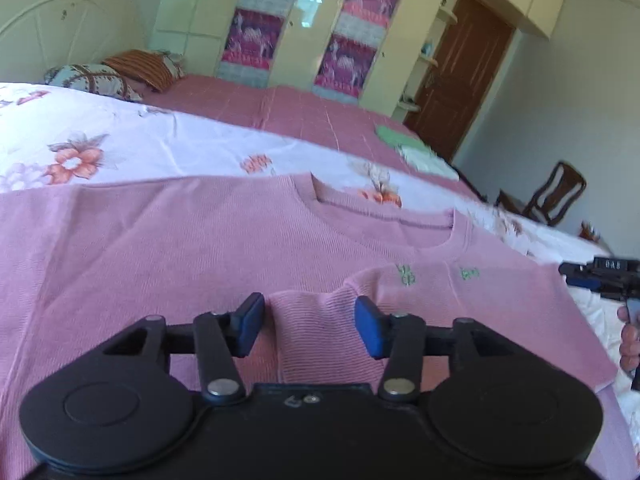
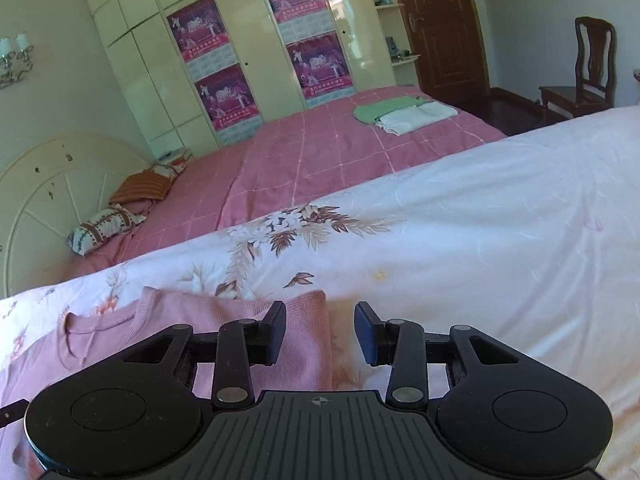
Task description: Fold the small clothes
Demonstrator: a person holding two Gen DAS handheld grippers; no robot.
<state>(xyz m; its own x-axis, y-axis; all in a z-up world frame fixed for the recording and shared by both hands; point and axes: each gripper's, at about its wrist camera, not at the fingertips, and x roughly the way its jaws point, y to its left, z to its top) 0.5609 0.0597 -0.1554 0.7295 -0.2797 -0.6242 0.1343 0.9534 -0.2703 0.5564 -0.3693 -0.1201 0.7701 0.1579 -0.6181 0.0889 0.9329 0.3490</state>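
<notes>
A pink knit sweater [image 1: 200, 248] lies flat on a white floral quilt [image 1: 120, 148], neckline away from me, small green embroidery on the chest. One sleeve cuff [image 1: 316, 332] is folded over the body and lies between the jaws of my left gripper [image 1: 310, 326], which is open just above it. In the right wrist view the sweater's other sleeve [image 2: 308, 344] runs under my right gripper [image 2: 320, 334], which is open with the sleeve edge by its left finger. The right gripper also shows at the left wrist view's right edge [image 1: 600, 276].
The quilt [image 2: 480, 240] covers the near bed; beyond it lies a pink checked bedspread [image 2: 312, 152] with folded green and white clothes [image 2: 404, 114]. Pillows [image 2: 108, 228] sit by the headboard. Wardrobes, a brown door and a wooden chair [image 2: 580, 76] stand behind.
</notes>
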